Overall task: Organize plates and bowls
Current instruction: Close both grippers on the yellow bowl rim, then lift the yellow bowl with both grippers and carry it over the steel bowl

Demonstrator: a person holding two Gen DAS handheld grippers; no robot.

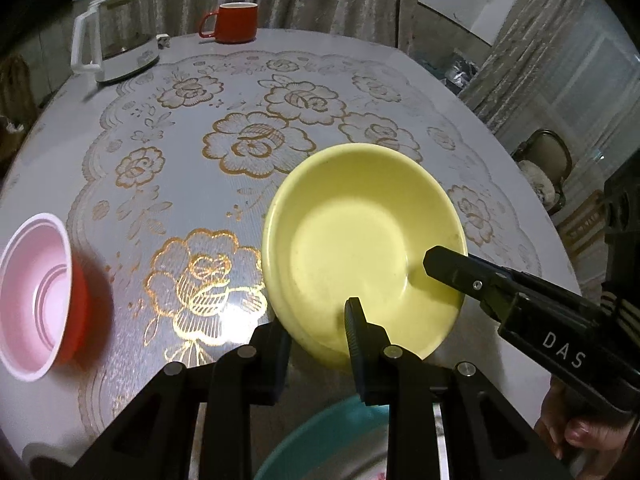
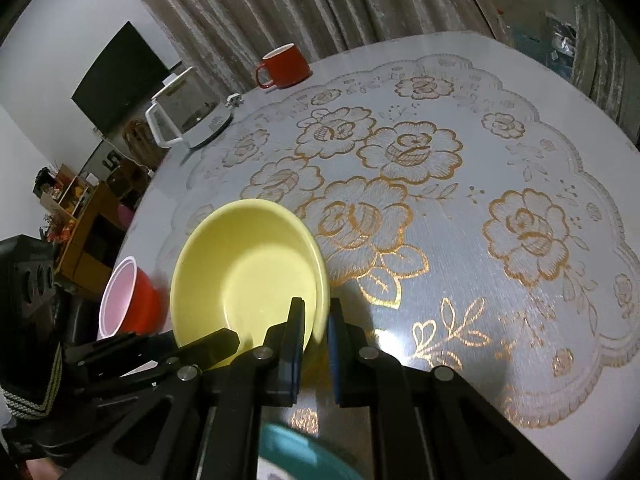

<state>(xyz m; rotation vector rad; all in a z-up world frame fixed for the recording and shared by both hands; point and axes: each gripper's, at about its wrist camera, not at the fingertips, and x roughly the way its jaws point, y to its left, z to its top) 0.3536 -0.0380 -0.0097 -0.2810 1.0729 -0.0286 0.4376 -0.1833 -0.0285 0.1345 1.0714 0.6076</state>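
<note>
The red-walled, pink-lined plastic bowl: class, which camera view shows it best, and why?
The left wrist view. There the red-walled, pink-lined plastic bowl shows its whole pink inside and its ridged bottom, though blurred. The right wrist view shows it smaller, at the table edge, partly hidden behind the yellow bowl.

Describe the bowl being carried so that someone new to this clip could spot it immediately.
Over the round table with its gold rose cloth, both grippers clamp one pale yellow bowl by its near rim. It is wide and shallow; the neighbouring red bowl is smaller, with a pink inside.
</note>
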